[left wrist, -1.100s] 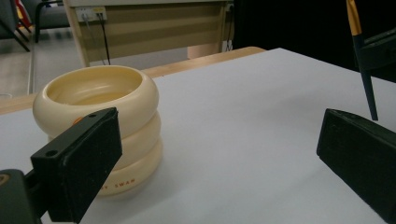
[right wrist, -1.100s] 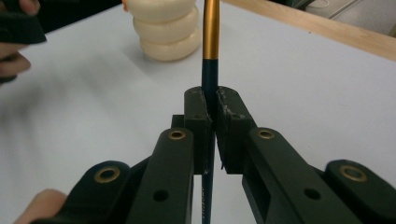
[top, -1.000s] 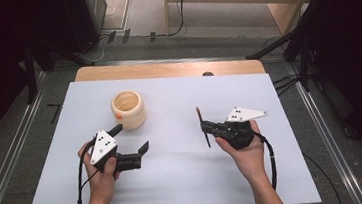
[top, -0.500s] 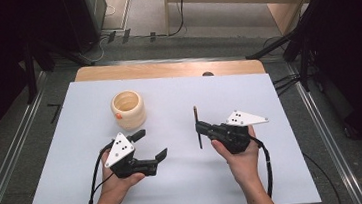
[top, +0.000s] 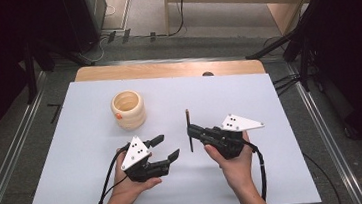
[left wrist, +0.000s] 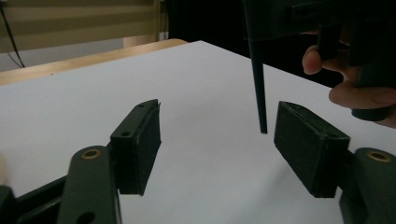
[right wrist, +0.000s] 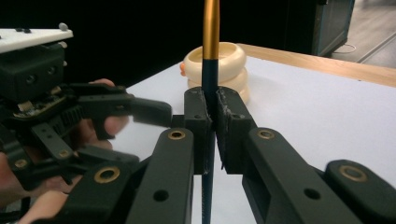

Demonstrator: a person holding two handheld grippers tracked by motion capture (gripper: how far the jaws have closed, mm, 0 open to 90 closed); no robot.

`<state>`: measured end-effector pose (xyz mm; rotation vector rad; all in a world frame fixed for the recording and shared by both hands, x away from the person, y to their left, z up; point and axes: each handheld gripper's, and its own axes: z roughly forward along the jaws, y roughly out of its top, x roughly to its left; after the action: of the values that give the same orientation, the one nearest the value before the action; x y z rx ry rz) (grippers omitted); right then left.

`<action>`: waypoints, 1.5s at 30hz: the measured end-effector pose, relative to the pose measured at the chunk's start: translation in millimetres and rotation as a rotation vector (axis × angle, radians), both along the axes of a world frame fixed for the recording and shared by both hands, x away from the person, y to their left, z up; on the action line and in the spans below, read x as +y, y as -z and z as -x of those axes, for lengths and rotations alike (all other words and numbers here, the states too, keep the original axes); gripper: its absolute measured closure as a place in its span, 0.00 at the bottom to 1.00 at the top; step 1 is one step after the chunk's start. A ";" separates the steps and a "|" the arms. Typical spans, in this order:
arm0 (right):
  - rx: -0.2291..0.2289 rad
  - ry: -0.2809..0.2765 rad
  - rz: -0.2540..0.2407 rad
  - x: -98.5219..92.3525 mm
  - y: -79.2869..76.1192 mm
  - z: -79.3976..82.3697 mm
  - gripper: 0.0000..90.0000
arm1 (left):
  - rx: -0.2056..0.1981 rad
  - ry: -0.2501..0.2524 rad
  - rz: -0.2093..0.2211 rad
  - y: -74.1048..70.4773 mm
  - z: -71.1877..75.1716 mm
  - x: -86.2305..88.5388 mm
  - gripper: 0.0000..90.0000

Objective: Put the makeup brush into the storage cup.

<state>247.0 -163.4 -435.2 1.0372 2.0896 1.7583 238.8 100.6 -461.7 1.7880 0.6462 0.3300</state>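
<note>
A thin stick (top: 187, 116), dark blue with a gold upper part (right wrist: 210, 28), stands nearly upright above the white table. My right gripper (top: 192, 130) is shut on its lower half (right wrist: 211, 116). To its left, my left gripper (top: 167, 147) points at the stick with jaws apart and nothing pressed between them (left wrist: 217, 135). Those jaws have just been closing. The stick's dark tip (left wrist: 258, 84) hangs just ahead of them, untouched. From the right gripper view, the left gripper (right wrist: 149, 137) is close by on the left.
A cream ribbed ring-shaped holder (top: 128, 108) stands on the white table top (top: 74, 157) behind the left gripper, also seen past the stick (right wrist: 231, 60). A wooden strip (top: 166, 69) runs along the far edge. Metal rails and dark floor surround the table.
The left gripper has slid right toward the stick and its jaws have narrowed. The right gripper has shifted slightly left with the stick, which now stands more upright.
</note>
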 end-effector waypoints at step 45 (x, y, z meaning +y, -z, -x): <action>-0.054 -0.049 -0.060 15.2 -12.7 12.7 0.93 | 0.142 0.175 -0.027 8.0 1.2 -19.1 0.96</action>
<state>234.3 -148.2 -422.4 0.9501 2.0585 1.8611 237.6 81.6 -469.7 1.8908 0.5810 0.0937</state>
